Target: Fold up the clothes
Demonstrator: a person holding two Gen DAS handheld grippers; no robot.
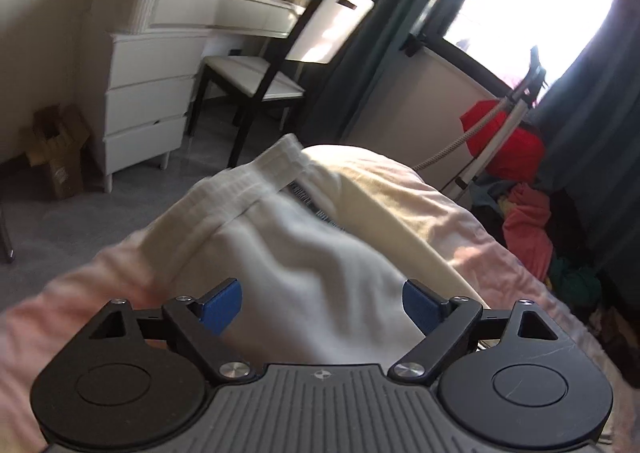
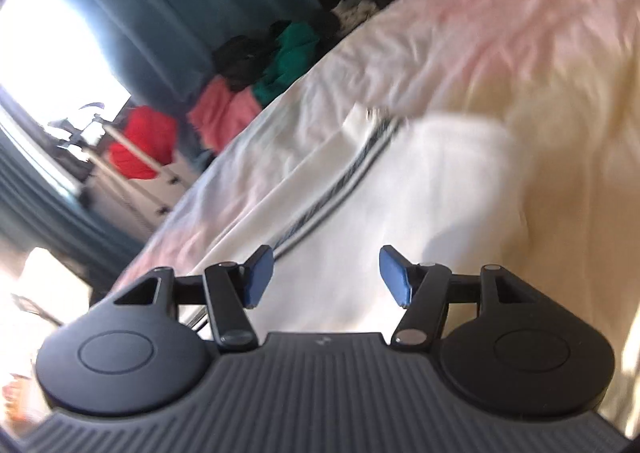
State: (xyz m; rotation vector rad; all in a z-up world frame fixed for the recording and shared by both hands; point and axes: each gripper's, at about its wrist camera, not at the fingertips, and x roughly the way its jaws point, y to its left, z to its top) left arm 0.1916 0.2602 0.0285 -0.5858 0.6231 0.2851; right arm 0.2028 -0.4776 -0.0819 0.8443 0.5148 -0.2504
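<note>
soft white cotton garment with a ribbed waistband [image 1: 280, 245] is spread on the wrinkled pastel bedsheet [image 1: 452, 221], a dark striped trim seen along it. left gripper [image 1: 322, 307] and right gripper [image 2: 326, 277] are held apart, empty, above it.

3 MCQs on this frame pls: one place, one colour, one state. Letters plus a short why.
1. The white garment lies on:
A. the bed
B. the chair
C. the floor
2. The gripper pads are:
A. red
B. blue
C. green
3. The left gripper and right gripper are:
A. both shut
B. one shut
C. both open

1 A: it rests on the pinkish bedspread.
2 B: blue faces show in both views.
3 C: each has a wide gap with no cloth pinched.
</note>
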